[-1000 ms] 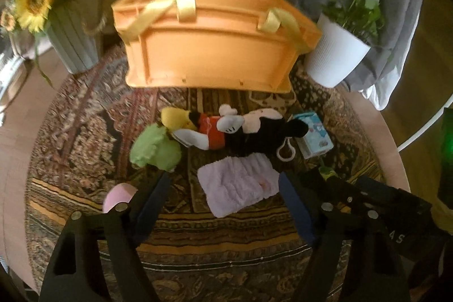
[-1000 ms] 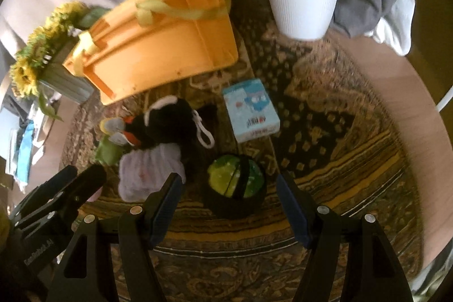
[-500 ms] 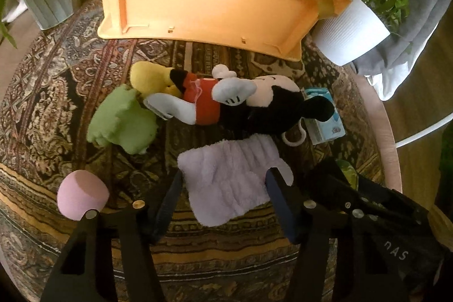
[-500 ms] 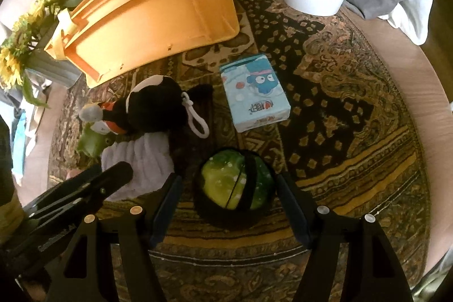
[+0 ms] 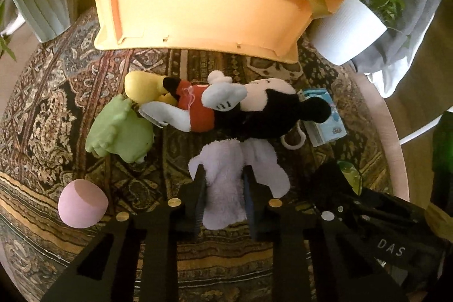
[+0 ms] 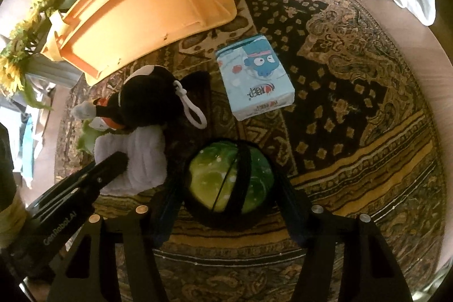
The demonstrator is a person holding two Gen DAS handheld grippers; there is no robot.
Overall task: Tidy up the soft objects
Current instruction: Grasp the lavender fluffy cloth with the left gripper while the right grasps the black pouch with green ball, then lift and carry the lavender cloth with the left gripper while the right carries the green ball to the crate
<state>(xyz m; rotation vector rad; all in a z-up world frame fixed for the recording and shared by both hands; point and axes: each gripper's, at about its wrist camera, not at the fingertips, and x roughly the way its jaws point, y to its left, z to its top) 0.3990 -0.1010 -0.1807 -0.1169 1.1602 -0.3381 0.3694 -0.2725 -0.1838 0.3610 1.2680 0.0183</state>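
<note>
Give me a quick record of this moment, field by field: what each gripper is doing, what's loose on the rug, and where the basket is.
left gripper: shut on the lilac towel
right gripper: straddling the green ball, contact unclear
loose on rug: mouse plush, green plush, pink ball, tissue pack
orange basket: behind the toys, interior not visible

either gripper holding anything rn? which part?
The left gripper is shut on the lavender towel, pinching its bunched middle near the front edge. The right gripper straddles the green ball, jaws open; no grip yet.
</note>
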